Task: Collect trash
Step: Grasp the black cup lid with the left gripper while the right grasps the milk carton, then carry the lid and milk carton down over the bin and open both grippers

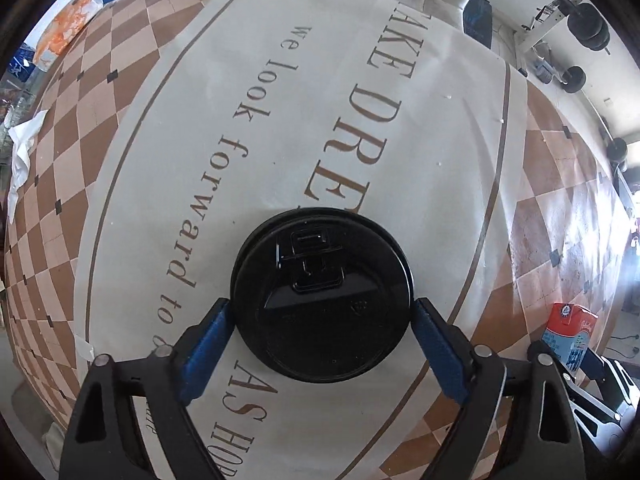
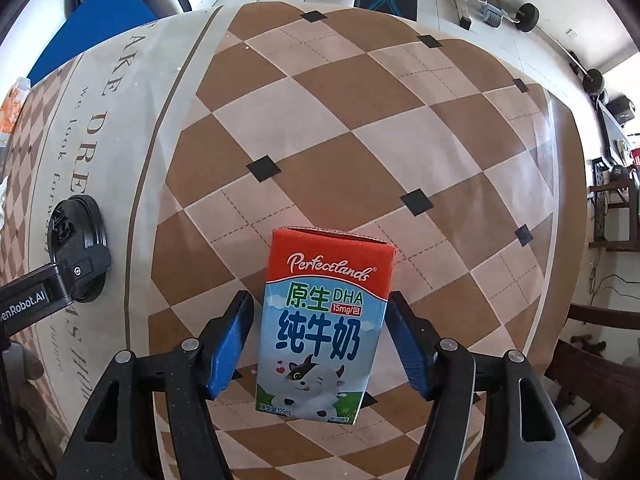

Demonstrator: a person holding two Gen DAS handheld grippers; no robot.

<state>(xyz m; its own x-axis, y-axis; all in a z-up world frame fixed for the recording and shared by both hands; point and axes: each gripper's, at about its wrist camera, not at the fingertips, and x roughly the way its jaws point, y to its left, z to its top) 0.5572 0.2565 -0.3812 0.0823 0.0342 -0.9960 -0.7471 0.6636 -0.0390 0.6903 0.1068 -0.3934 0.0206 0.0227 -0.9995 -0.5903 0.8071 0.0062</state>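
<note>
A cup with a black lid [image 1: 322,294] stands on the patterned tablecloth [image 1: 280,120]. My left gripper [image 1: 322,320] is around it, blue pads touching the lid's rim on both sides. A small red and blue milk carton [image 2: 322,324] stands upright on the checked cloth. My right gripper [image 2: 320,320] is open around it, with small gaps between pads and carton. The carton also shows in the left wrist view [image 1: 568,334] at right. The cup and left gripper show in the right wrist view [image 2: 76,248] at left.
An orange and white wrapper [image 1: 68,20] and crumpled white paper [image 1: 22,152] lie near the table's far left edge. A blue mat [image 2: 92,20], weights [image 1: 588,26] and wooden chairs [image 2: 600,344] stand on the floor around the table.
</note>
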